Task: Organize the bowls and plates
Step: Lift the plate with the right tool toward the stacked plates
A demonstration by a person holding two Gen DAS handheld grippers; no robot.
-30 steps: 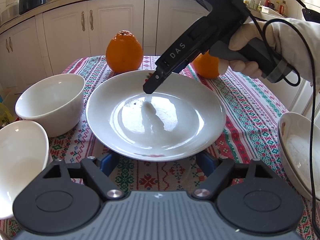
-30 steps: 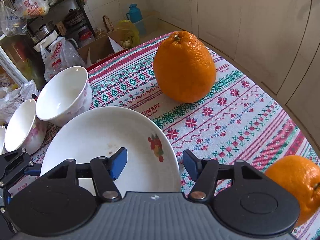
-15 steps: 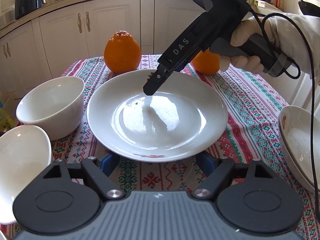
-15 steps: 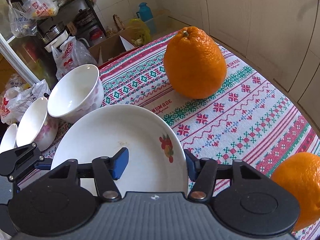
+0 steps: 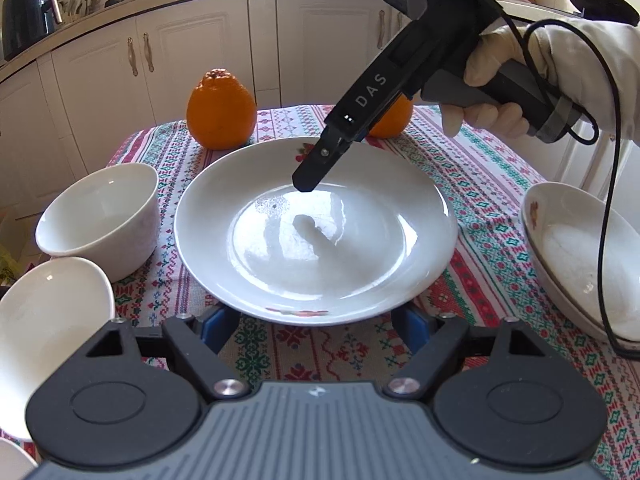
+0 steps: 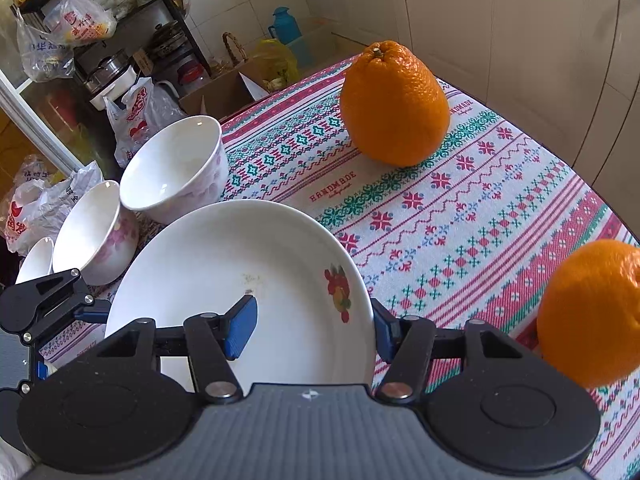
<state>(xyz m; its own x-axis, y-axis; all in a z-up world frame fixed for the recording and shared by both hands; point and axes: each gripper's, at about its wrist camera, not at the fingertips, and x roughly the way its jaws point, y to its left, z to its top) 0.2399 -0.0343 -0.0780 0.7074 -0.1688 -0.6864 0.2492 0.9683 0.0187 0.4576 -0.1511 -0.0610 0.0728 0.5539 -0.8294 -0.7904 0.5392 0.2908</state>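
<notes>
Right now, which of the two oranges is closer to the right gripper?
The orange at the right edge of the right wrist view, just beside the right gripper. The other orange stands farther back on the tablecloth, beyond the plate.

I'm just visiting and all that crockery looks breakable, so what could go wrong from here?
1. The right hand-held gripper straddles the far rim of the wide white ceramic plate, one pad inside, one outside; a thin rim grip might slip.
2. The left hand-held gripper sits open at the near rim; uneven lifting could tilt the plate.
3. The deep white bowl and tall orange fruit stand close by and could get knocked.
</notes>
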